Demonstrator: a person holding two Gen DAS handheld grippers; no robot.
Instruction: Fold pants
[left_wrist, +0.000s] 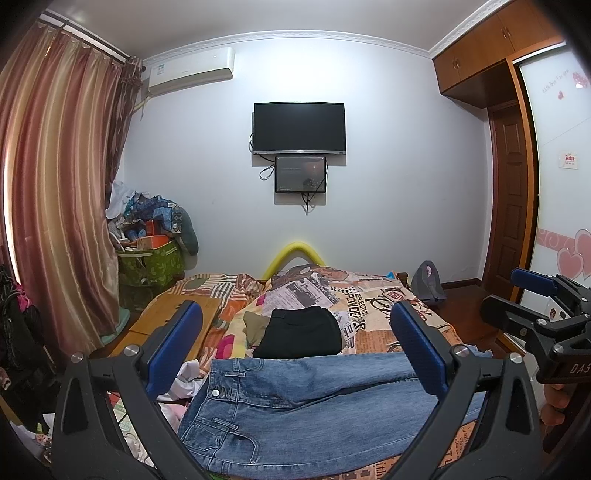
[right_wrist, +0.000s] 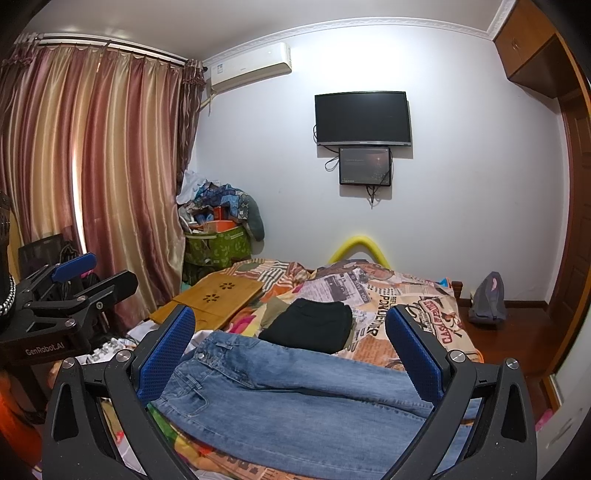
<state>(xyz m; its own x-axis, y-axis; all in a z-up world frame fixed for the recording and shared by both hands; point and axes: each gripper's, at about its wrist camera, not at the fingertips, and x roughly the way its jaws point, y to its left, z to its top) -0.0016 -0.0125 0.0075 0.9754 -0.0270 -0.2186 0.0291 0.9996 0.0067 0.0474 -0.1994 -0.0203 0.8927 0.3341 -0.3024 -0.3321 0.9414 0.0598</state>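
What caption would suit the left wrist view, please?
Open left gripper above blue jeans spread on a patterned bedspread, folded black pants behind.

A pale wall (left_wrist: 388, 184) fills the middle of both views, with white moulding along the ceiling. A dark television (left_wrist: 299, 127) hangs at the centre of it, and a smaller screen (left_wrist: 300, 174) sits just below, cables dangling. An air conditioner (left_wrist: 190, 70) is mounted in the upper left, beside striped pink and gold curtains (left_wrist: 55, 203) that glow with daylight. Below them, a green bin (left_wrist: 151, 264) is heaped with clutter in the corner. A bed with a patterned cover (left_wrist: 369, 295) fills the lower centre, and a wooden board (right_wrist: 214, 299) lies on its left side. Wooden cabinets (left_wrist: 476, 55) and a brown door (left_wrist: 508, 192) stand on the right, above a dark wooden floor (right_wrist: 517, 332).
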